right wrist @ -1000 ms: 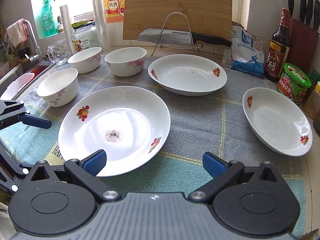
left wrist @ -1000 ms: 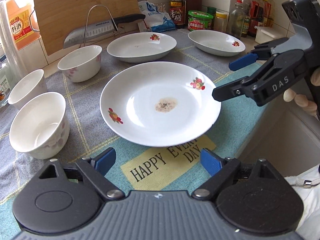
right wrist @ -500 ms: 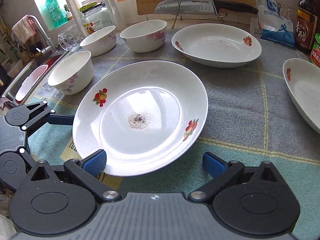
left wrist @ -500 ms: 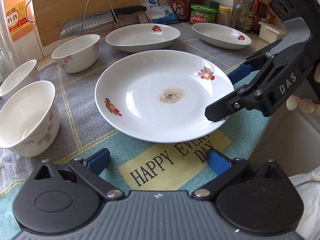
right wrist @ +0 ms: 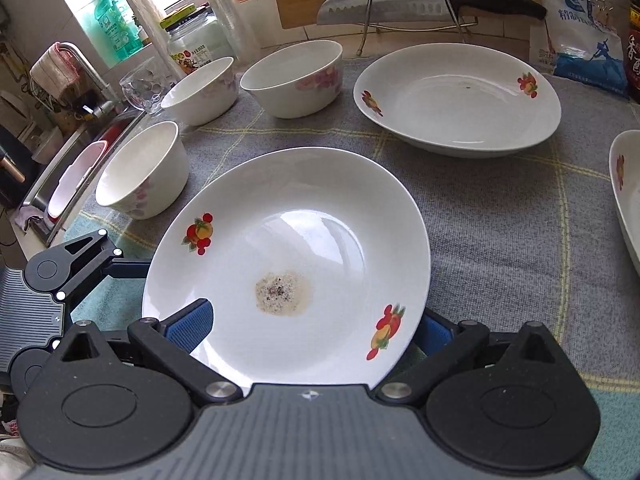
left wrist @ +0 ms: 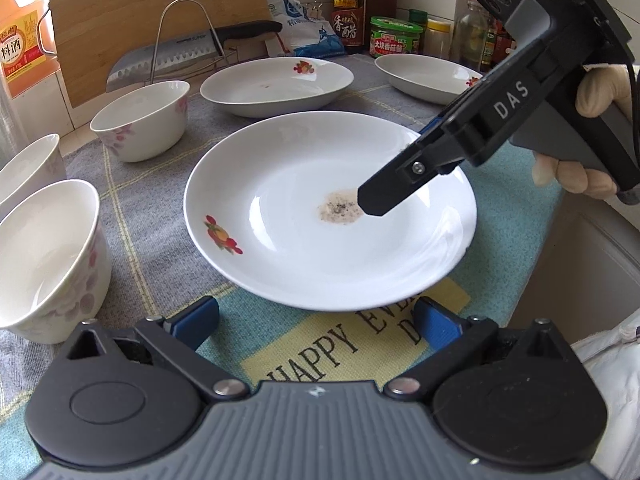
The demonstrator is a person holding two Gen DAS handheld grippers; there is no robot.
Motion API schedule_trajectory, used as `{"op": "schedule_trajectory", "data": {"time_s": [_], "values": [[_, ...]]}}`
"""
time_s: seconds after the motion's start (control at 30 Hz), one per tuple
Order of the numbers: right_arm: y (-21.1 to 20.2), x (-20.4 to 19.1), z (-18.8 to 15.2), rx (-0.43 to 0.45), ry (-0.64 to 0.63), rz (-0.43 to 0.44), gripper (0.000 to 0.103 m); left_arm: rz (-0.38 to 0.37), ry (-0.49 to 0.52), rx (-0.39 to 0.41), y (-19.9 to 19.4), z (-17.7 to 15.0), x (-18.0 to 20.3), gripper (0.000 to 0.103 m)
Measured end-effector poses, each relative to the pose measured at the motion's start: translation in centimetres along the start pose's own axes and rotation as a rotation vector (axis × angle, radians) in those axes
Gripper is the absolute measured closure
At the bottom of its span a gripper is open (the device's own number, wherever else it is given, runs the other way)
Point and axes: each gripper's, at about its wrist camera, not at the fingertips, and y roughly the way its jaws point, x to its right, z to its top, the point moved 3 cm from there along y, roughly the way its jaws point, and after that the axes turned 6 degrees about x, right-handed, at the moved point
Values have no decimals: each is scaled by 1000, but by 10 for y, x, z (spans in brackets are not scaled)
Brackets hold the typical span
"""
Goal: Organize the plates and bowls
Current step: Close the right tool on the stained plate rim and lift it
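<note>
A white plate with fruit prints and a brown stain (left wrist: 304, 216) (right wrist: 304, 240) lies on the cloth in front of both grippers. My right gripper (right wrist: 316, 330) is open, its fingers on either side of the plate's near rim; in the left wrist view its upper finger (left wrist: 396, 188) reaches over the plate. My left gripper (left wrist: 316, 320) is open and empty just short of the plate's edge. Two more fruit-print plates (left wrist: 276, 84) (left wrist: 428, 76) lie behind. Three white bowls (left wrist: 140, 120) (left wrist: 44, 256) (left wrist: 24, 164) stand at the left.
A knife on a wire rack (left wrist: 188, 52) and a wooden cutting board (left wrist: 152, 8) stand at the back. Bottles and jars (left wrist: 394, 36) line the back right. A sink (right wrist: 68, 172) lies beyond the counter's left edge. A glass cup (right wrist: 142, 86) stands near the bowls.
My right gripper has moved in over the stained plate until its fingers straddle the rim. My left gripper has moved closer to the plate.
</note>
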Motion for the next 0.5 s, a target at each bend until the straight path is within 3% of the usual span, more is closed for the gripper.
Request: {"op": "schedule_trajectory", "data": {"time_s": [0.5], "values": [[20, 12, 30, -29, -40, 46, 0, -59, 58, 19, 8, 7, -7, 0]]}}
